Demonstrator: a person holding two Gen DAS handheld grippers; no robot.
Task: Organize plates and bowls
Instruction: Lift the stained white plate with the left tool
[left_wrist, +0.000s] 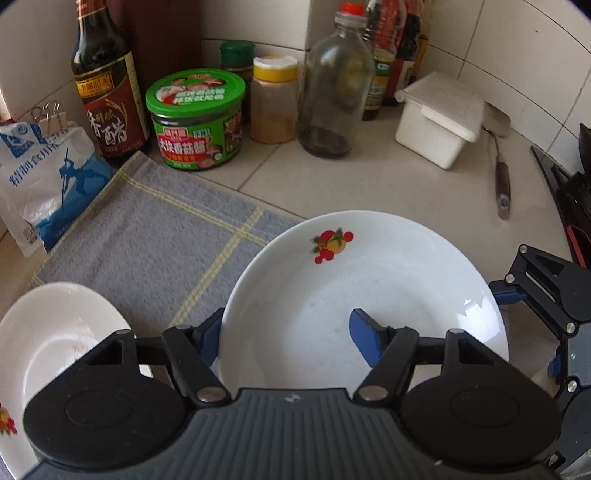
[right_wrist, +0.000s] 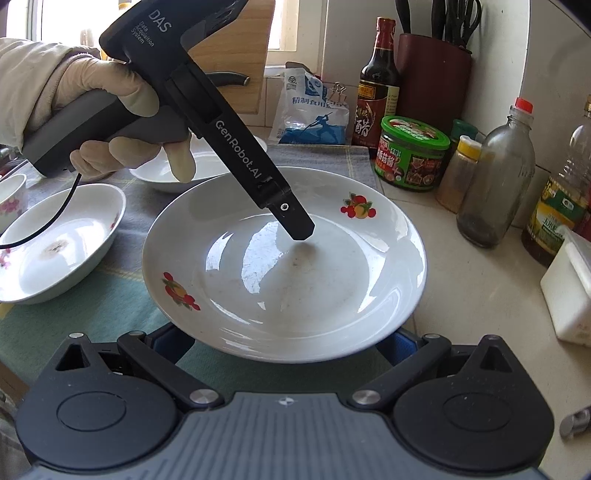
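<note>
A white plate with fruit prints lies partly on the grey checked cloth and partly on the tiled counter. My left gripper is shut on its near rim, one blue finger outside and one inside the dish. In the right wrist view that inner fingertip presses on the plate, with a gloved hand on the handle. My right gripper stands open at the plate's edge, its blue fingertips hidden under the rim. A white bowl sits to the left.
Beyond the plate stand a vinegar bottle, a green-lidded jar, a spice shaker, a glass bottle, a white box and a spatula. A salt bag leans at left. More bowls sit on the cloth.
</note>
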